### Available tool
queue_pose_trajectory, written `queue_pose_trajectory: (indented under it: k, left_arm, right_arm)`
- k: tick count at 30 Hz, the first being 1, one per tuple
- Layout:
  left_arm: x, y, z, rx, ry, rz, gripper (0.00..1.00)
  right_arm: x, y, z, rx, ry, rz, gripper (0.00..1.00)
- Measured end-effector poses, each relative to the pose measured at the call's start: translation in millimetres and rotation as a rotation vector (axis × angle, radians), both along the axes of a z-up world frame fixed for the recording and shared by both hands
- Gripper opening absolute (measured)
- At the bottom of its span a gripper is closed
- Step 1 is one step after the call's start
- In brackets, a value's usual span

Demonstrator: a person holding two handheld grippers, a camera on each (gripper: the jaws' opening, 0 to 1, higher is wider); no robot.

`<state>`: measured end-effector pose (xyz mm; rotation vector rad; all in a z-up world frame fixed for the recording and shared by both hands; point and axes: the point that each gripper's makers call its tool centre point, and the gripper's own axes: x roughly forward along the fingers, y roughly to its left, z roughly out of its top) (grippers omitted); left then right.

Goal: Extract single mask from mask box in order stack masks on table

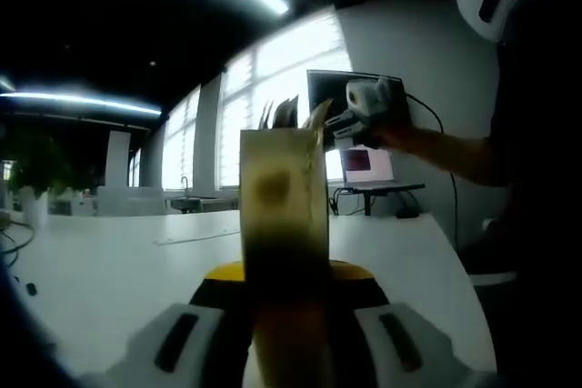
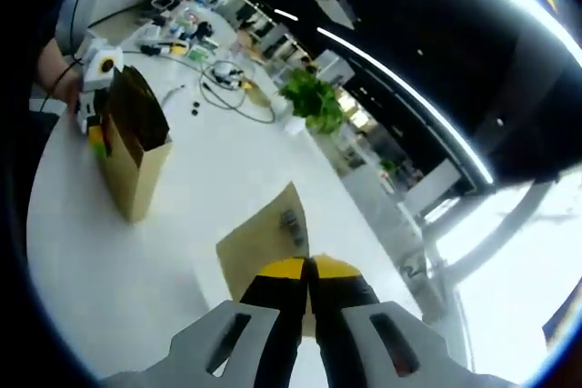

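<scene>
On the white tabletop [image 2: 136, 270] in the right gripper view, the tan mask box [image 2: 135, 147] stands upright at ten o'clock, its top open, with the left tongs [image 2: 94, 102] clamped on its far side. The right tongs [image 2: 307, 302] are pressed together on a flat tan mask [image 2: 264, 241] lying low over the tabletop. Cables [image 2: 227, 84] and a leafy plant [image 2: 314, 102] sit beyond, toward twelve o'clock. In the left gripper view the box [image 1: 284, 193] blocks the centre.
</scene>
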<state>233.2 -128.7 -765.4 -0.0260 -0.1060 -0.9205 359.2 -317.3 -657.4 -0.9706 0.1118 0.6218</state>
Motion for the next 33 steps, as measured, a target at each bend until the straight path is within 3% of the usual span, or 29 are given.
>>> queue_pose_trajectory:
  k: [18,27,33]
  left_arm:
    - [0.6,-1.2,-1.3,0.009,0.005,0.003,0.33]
    - [1.0,-2.7,-1.8,0.013,0.009,0.002,0.33]
    - [1.7,-2.0,-3.0,0.015,0.011,-0.001,0.33]
  right_arm:
    - [2.1,-10.0,-37.8,-0.103,0.015,-0.028,0.0]
    - [-19.7,-8.5,-51.1,-0.152,0.01,-0.027,0.0]
    - [-36.1,-5.0,-57.9,-0.143,0.026,-0.011,0.0]
